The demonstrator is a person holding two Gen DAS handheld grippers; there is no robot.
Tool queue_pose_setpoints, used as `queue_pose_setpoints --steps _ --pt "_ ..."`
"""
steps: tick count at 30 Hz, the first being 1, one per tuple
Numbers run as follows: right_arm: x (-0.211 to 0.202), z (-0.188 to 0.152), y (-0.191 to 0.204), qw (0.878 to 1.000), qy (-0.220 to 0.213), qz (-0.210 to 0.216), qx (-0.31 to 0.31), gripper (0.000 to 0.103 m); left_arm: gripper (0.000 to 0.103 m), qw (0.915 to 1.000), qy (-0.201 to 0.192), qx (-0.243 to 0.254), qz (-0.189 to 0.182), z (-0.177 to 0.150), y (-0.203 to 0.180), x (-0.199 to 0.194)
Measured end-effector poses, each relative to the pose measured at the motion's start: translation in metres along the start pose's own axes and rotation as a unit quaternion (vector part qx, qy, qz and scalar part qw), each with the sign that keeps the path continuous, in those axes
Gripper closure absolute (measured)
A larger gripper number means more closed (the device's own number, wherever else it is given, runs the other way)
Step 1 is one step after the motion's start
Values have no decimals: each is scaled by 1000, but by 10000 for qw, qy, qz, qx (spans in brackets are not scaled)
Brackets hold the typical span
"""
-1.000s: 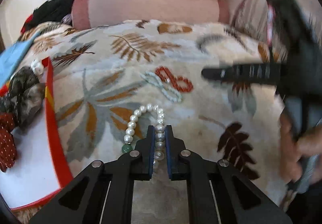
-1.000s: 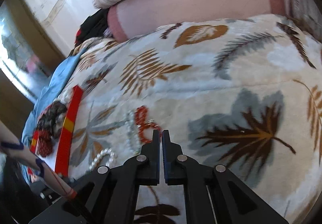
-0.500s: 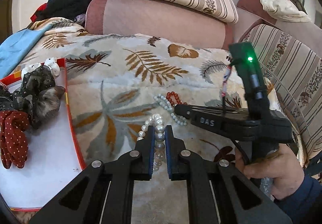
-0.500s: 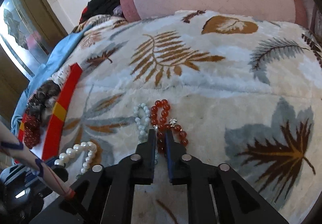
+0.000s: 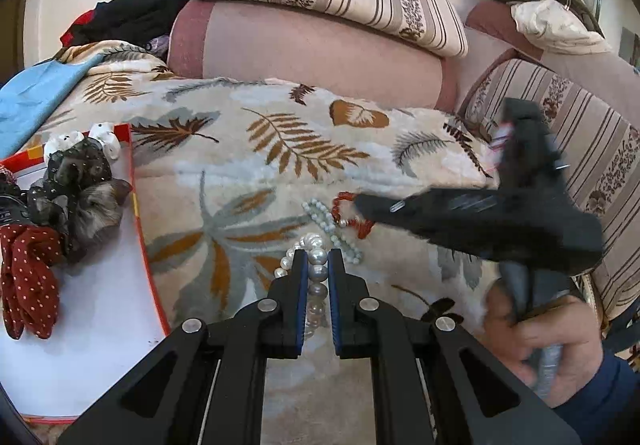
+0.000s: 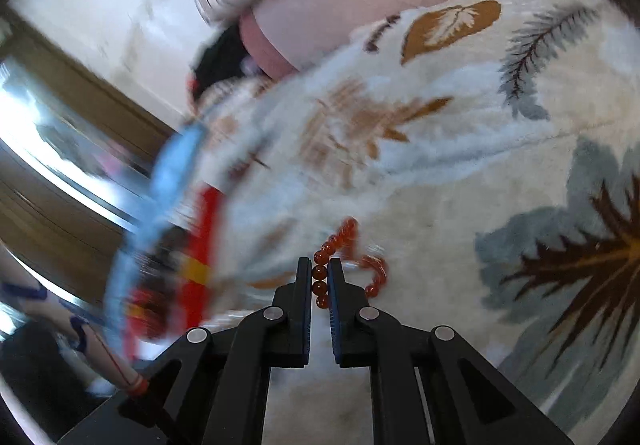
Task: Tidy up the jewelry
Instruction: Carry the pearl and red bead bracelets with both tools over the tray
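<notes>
Left wrist: pearl bracelet (image 5: pixel 318 277) between tongs (image 5: pixel 318 265)

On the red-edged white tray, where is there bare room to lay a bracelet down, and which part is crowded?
The white tray is bare along its near and right side, between the red rim and the red dotted scrunchie. Its far left end is crowded: the dark scrunchie and white earrings pile there. The left tool holds the pearl bracelet.
</notes>
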State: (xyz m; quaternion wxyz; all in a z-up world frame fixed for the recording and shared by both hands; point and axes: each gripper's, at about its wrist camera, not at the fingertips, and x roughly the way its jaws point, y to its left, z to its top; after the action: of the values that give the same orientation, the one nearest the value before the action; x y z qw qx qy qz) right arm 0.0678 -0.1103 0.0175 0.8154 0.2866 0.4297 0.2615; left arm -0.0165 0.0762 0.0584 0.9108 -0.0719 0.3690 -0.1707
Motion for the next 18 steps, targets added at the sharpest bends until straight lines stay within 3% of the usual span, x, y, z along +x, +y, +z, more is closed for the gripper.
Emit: queue_pose_setpoints --steps 2,8,12,18 --pt "-17 2 6 9992 -178 349 59 95 94 10000 -48 -48 12 1 2 -2" --pt "-39 -1 17 9966 -321 756 57 95 94 9999 -132 -57 21 4 2 -6" --pt "-46 -5 26 9971 -435 615 -123 95 94 9997 -240 -24 96 6 0 -11" --pt "-70 -19 48 9947 -803 92 -637 95 94 9968 -537 274 516 3 -13 -27"
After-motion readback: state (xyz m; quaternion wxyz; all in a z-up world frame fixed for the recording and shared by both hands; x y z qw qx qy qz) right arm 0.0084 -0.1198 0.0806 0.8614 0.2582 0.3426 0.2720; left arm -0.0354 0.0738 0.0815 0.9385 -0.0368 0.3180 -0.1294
